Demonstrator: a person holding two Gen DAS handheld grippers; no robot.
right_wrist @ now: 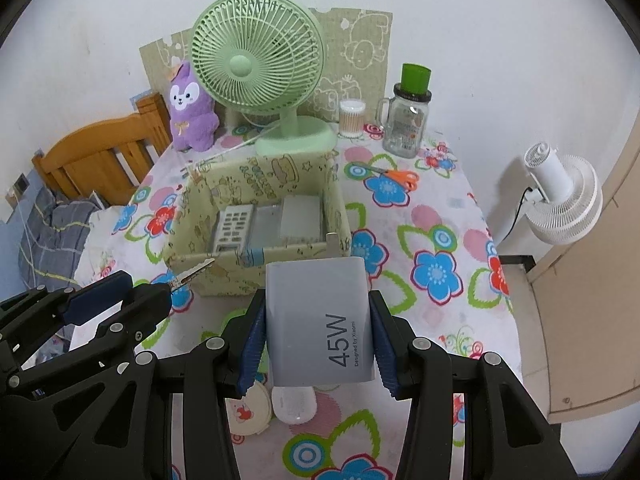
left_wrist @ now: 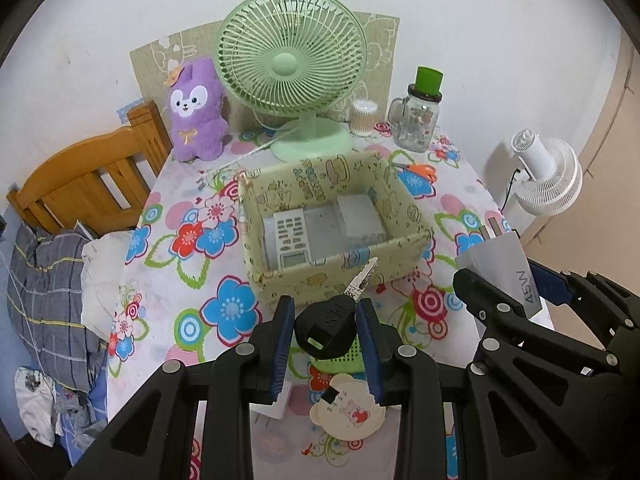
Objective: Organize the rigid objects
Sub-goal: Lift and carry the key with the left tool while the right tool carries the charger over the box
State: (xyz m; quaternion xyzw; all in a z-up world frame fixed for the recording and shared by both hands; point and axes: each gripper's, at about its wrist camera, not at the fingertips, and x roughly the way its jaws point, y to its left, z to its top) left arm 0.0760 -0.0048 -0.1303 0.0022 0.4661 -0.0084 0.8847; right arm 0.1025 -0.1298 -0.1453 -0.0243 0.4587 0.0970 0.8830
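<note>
My left gripper (left_wrist: 325,322) is shut on a key (left_wrist: 326,326) with a black head, its metal blade pointing at the near wall of the patterned box (left_wrist: 404,196). My right gripper (right_wrist: 318,320) is shut on a grey 45W charger (right_wrist: 320,320), held above the table in front of the box (right_wrist: 256,268). The box holds a white remote (left_wrist: 290,238) on the left and a grey flat block (left_wrist: 360,216) on the right. The right gripper with the charger also shows at the right edge of the left wrist view (left_wrist: 512,276). The left gripper with the key shows in the right wrist view (right_wrist: 132,296).
A green fan (left_wrist: 292,68), purple plush (left_wrist: 196,112), cotton swab jar (left_wrist: 363,117), glass mug jar (left_wrist: 416,120) and orange scissors (left_wrist: 420,170) stand behind the box. A round cartoon card (left_wrist: 348,406), green mesh item (left_wrist: 348,360) and white oval object (right_wrist: 294,404) lie near me. A wooden bed frame (left_wrist: 88,184) is left.
</note>
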